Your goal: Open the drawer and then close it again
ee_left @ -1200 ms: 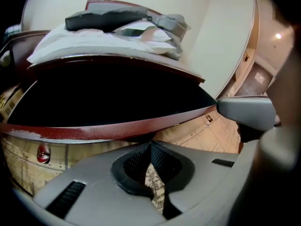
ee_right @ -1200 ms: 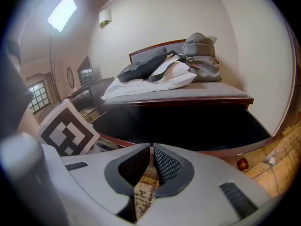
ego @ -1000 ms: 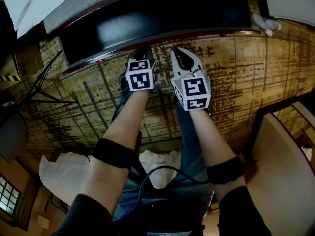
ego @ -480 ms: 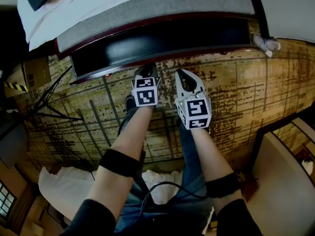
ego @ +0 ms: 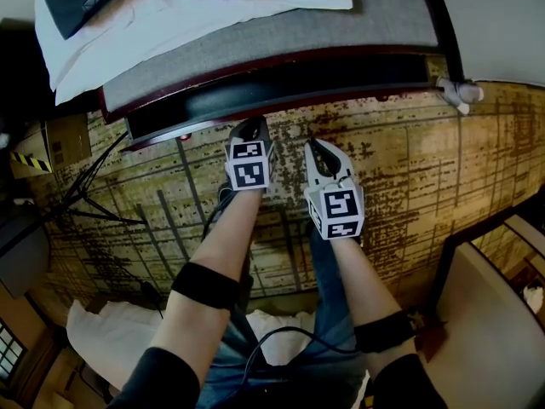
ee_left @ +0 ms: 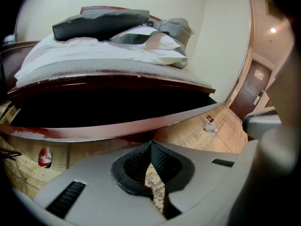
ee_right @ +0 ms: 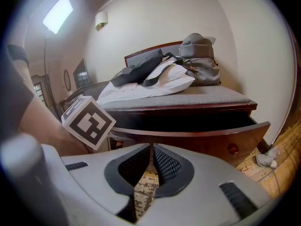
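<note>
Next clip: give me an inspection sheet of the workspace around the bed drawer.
Surface: brown patterned carpet; no spill seen.
Job's things: dark red-brown wooden under-bed drawer, pulled open; inside dark, contents not visible.
Clutter: white slipper on the carpet near the drawer's right end; cardboard box at left; grey bags and white bedding on the bed.
Grippers: left gripper shut, empty, near the drawer front, contact unclear; right gripper shut, empty.
Cables: black cable over the person's lap; thin black lines at left, cables or stand legs, cannot tell.
Surroundings: cream wall, brown door.

Open drawer (ego: 298,83) ahead; carpet (ego: 426,160) prob. free
</note>
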`<state>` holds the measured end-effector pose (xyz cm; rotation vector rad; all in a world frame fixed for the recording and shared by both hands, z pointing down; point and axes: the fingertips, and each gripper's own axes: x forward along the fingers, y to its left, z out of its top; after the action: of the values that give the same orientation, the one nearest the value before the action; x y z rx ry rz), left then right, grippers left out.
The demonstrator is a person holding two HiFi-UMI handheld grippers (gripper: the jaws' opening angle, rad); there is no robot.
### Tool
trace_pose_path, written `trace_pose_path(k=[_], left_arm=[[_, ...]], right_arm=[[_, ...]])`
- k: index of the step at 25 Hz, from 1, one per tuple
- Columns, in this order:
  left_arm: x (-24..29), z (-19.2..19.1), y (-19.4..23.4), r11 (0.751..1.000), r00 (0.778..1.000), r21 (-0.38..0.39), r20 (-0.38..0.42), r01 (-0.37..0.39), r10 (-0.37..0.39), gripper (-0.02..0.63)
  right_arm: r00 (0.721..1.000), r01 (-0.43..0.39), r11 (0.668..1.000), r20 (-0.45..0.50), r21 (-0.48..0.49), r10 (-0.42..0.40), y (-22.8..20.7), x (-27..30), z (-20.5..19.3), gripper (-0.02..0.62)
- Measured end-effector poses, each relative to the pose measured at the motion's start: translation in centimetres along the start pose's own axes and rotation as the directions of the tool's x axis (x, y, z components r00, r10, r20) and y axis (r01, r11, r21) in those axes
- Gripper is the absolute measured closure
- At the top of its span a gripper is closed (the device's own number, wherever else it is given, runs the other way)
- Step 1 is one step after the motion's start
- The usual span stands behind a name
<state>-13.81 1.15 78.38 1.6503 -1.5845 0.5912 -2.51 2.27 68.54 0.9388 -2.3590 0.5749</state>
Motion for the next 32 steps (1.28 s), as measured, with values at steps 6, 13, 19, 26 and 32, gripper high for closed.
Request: trace_pose_path(k=[6,13,19,26,32], left_arm=[[1.4,2.3,1.2,1.0,1.0,-0.02,0.03,-0.009,0.01,0.606],[3.0,4.8,2.6,1.0,0.998,0.012,0.054,-0.018,0.018,0.606],[4.4,7.2,3.6,0.999,0.996,-0.017,0.082,-0.033,0.034,0.606],[4.5,7.6,3.8,0.999,0.995,-0.022,0.09,-0.029,0.031,0.606],[4.5,7.7,4.0,1.0,0.996,0.002,0.087,-0.028,0.028,0.606]], right_arm=[[1.0,0.006,1.0,-0.012,0.003,-0.006,-0.5,0.7,0.0,0.572],[1.0,0.012,1.0,-0.019,0.006,-0.012,-0.9,1.5,0.3,0.572],[1.0,0.014,1.0,-0.024,0.017,-0.014,-1.2,2.6,0.5,0.572],[0.999,0.03,0.999,-0.014,0.023,-0.03,-2.4,2.7,1.5,0.572],[0.999,0.047,0.998,-0.016,0.034,-0.046,-3.2,1.8,1.2,0.572]])
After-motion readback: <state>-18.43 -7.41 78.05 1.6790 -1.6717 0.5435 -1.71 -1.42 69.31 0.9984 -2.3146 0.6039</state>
